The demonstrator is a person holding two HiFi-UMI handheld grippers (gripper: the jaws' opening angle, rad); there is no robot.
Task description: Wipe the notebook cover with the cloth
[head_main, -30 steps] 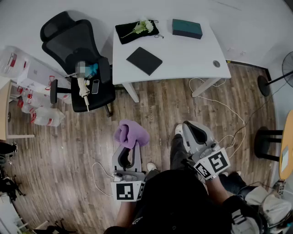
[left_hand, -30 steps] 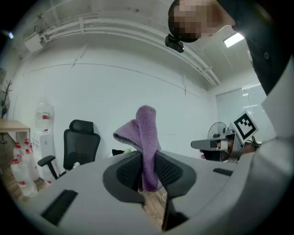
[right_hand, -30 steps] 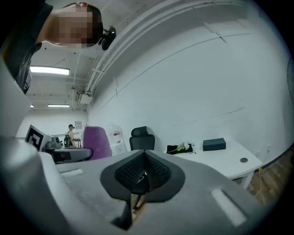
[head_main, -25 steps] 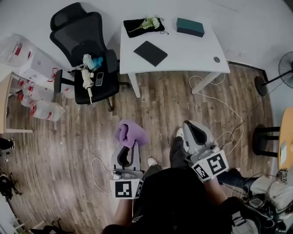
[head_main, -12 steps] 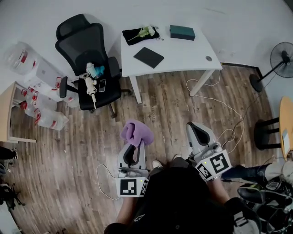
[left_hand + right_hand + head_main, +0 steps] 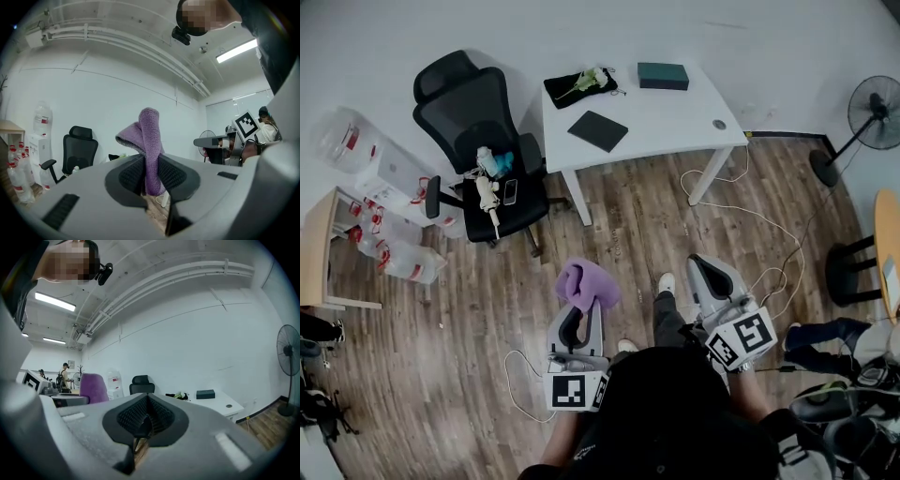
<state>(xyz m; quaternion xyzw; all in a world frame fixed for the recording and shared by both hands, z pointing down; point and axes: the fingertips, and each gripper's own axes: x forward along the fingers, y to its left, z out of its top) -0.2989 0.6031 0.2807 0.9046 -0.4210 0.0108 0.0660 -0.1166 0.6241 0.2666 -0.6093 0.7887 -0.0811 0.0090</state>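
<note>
Clamping the purple cloth [image 6: 149,140] between its pads, my left gripper [image 6: 151,174] held the fabric upright, the top folding over above the jaws. That pinch showed plainly in the left gripper view; from the head view I saw only the cloth bunched at the tip. My right gripper [image 6: 146,423] had its ribbed pads pressed together on nothing, a fact only its own view gave me.

Only the head view gave me the notebook [image 6: 598,130]: dark, flat, turned at an angle on the white table [image 6: 675,117], toward the table's left front and well apart from both grippers. A dark mat with flowers [image 6: 581,84] lay just behind it, and a green box [image 6: 663,76] sat near the table's back edge.

Between me and the table ran open wood floor [image 6: 637,216]. A white cable [image 6: 766,217] looped across it to the right, by the table leg. A black office chair [image 6: 487,141] crowded the table's left side, and a fan [image 6: 876,99] stood off to the far right.
</note>
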